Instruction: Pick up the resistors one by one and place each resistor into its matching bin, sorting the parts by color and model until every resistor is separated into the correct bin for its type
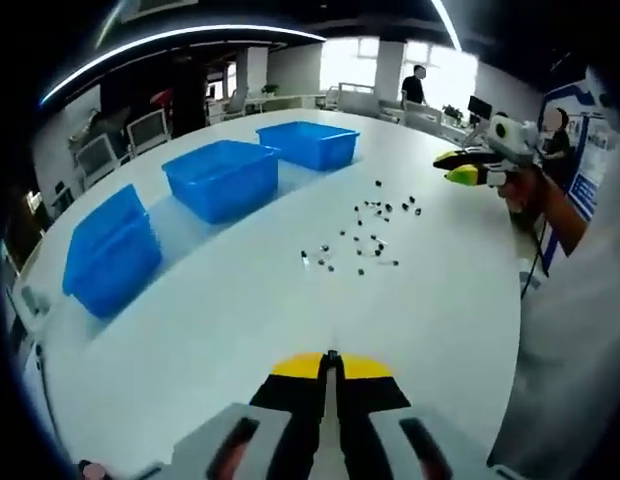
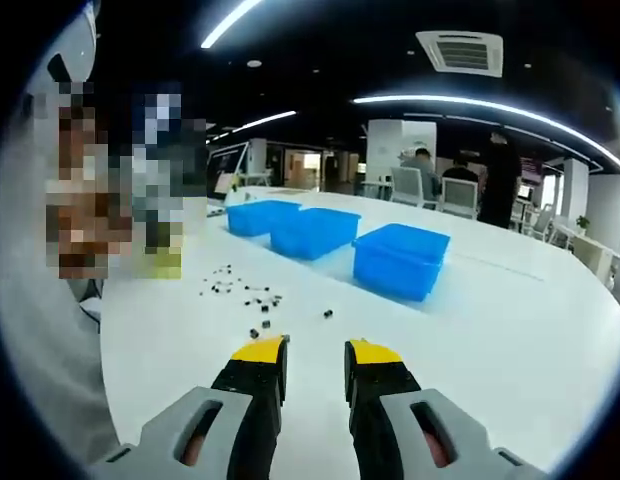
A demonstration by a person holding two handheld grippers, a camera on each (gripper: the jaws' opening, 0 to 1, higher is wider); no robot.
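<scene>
A: Where do we stand on the sorting?

B: At the start, as far as we can judge. In the left gripper view the resistors (image 1: 368, 232) lie scattered loose on the white surface (image 1: 240, 330), right of centre in the frame, and none looks grouped or moved toward a bin.

A: And the bins?

B: We see three blue bins in a row running from the left edge toward the top centre: the near bin (image 1: 108, 250), the middle bin (image 1: 222, 177) and the far bin (image 1: 308, 143). All sit well apart from the scatter. We cannot see inside them, so we cannot say whether any part is already in.

A: What are our grippers doing?

B: The left gripper (image 1: 332, 362) sits at the bottom centre of its view with jaws pressed together on nothing, well short of the parts. The right gripper (image 2: 315, 352) in its own view has its jaws parted with a clear gap and nothing between them; a few resistors (image 2: 265, 322) lie just ahead of its tips. It also shows at the upper right of the left gripper view, held above the surface beyond the scatter.

A: So what is left?

B: Practically all of it, we think: each resistor has yet to be lifted and dropped in its matching bin. The parts are too small here to tell colour or model.
</scene>
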